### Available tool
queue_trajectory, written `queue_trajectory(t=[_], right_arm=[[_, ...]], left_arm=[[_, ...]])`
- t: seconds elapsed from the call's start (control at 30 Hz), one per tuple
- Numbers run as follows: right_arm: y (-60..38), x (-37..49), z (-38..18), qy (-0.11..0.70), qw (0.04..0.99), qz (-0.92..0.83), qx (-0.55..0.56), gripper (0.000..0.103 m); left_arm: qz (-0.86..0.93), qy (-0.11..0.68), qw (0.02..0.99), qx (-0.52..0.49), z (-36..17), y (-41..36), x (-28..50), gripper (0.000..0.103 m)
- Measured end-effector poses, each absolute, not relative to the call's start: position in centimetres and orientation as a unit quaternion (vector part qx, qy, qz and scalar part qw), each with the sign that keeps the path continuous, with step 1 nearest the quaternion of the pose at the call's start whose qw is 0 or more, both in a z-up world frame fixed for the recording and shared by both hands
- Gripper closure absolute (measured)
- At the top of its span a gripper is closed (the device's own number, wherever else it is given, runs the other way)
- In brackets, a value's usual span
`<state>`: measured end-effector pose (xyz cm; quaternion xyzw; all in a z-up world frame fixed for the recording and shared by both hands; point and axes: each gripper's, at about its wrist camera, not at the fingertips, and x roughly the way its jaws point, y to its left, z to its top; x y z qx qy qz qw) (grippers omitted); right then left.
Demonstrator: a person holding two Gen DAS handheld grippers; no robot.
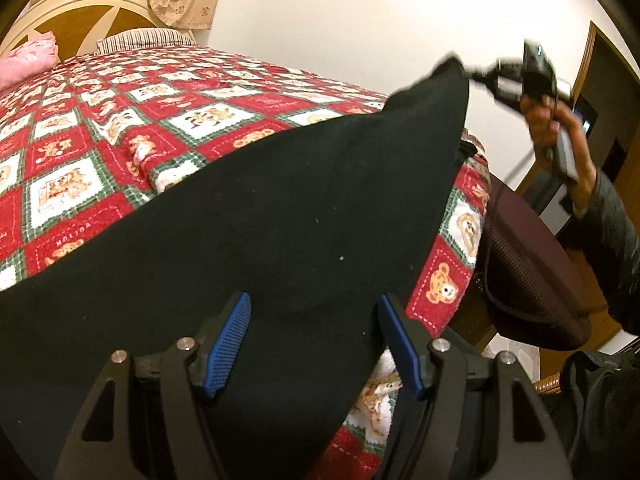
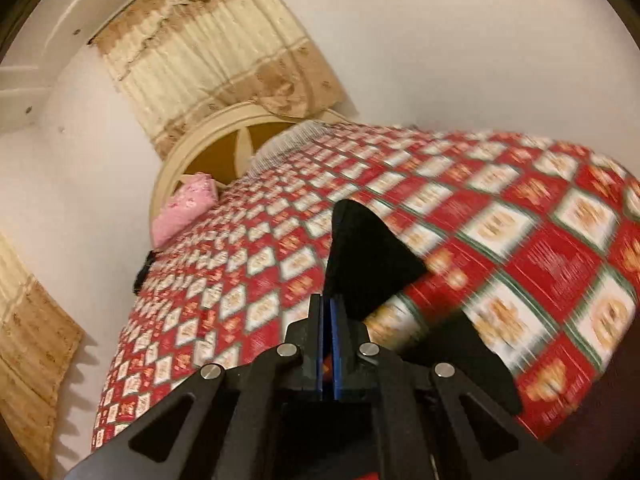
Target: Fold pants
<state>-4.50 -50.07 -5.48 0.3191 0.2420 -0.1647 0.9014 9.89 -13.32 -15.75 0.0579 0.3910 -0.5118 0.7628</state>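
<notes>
Holding the black pants (image 1: pixel 280 208) up off the bed (image 1: pixel 100 128): right gripper (image 2: pixel 328 320) has its blue fingers (image 2: pixel 336 340) pinched shut on a corner of the cloth, raised at far right. A triangular flap pokes out past the tips in the right wrist view.

Left gripper (image 1: pixel 314 340) is spread wide, fingers (image 1: pixel 228 340) apart with the near edge of the cloth lying between them, not clamped. The pants drape from the raised corner down across the near right part of the quilt toward the left gripper.

Step in hand, as I read it: get the second corner before carrying the fold over.

- Close the left fingers on the hem edge itself, not the middle of the panel, or it will bunch.
- Keep the right corner high and taut so the edge between both grippers is straight.
- Cloth is limp and dark; layer count at the left grip can't be read. Risk is grabbing one layer only.
- Right wrist view is motion-blurred, so slow down before laying it onto the quilt.
- Stay clear of the chair (image 1: pixel 532 280) beside the bed on the right.
</notes>
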Motion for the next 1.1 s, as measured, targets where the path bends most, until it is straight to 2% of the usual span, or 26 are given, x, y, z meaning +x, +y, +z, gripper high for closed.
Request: queue_trajectory(t=[0.17, 0.47, 0.5, 0.53, 0.6, 0.77, 0.83, 0.87, 0.93, 0.97, 1.0, 1.1], right_arm=[[-52.8, -8.5, -11.5, 0.276, 0.859, -0.209, 0.378, 0.100], [-54.7, -11.2, -12.9, 0.259, 0.849, -0.233, 0.398, 0.099], [-54.8, -11.6, -12.7, 0.255, 0.852, -0.227, 0.398, 0.090], [-54.5, -11.6, -12.5, 0.252, 0.855, -0.218, 0.398, 0.061], [-53.9, -11.5, -12.2, 0.242, 0.858, -0.203, 0.405, 0.037], [-52.3, -9.3, -12.0, 0.256, 0.868, -0.190, 0.380, 0.040], [-52.2, -8.1, -12.4, 0.276, 0.865, -0.194, 0.371, 0.057], [-52.2, -7.6, -12.7, 0.284, 0.863, -0.202, 0.366, 0.060], [-52.5, -6.8, -13.4, 0.297, 0.858, -0.206, 0.364, 0.089], [-52.6, -6.6, -13.6, 0.300, 0.856, -0.209, 0.365, 0.096], [-52.7, -6.7, -13.4, 0.297, 0.856, -0.209, 0.367, 0.100], [-51.7, -8.1, -11.3, 0.263, 0.878, -0.201, 0.347, 0.100]], left_arm=[[-0.512, 0.393, 0.761, 0.062, -15.7, -13.4, 10.0, 0.034], [-0.501, 0.351, 0.784, 0.103, -13.9, -13.9, 8.0, 0.034], [-0.506, 0.345, 0.784, 0.103, -13.6, -14.0, 7.8, 0.034], [-0.510, 0.339, 0.783, 0.107, -13.3, -14.3, 7.6, 0.034], [-0.515, 0.338, 0.779, 0.120, -13.4, -15.3, 7.3, 0.030], [-0.502, 0.339, 0.781, 0.153, -14.6, -17.1, 6.9, 0.030], [-0.501, 0.335, 0.783, 0.153, -14.6, -17.1, 6.8, 0.030], [-0.500, 0.335, 0.784, 0.154, -14.6, -17.0, 6.7, 0.030], [-0.501, 0.334, 0.782, 0.162, -14.7, -17.1, 6.8, 0.032], [-0.500, 0.332, 0.782, 0.165, -14.7, -17.1, 6.7, 0.035], [-0.500, 0.331, 0.782, 0.168, -14.8, -17.0, 6.8, 0.040], [-0.505, 0.339, 0.779, 0.150, -14.6, -16.2, 7.7, 0.057]])
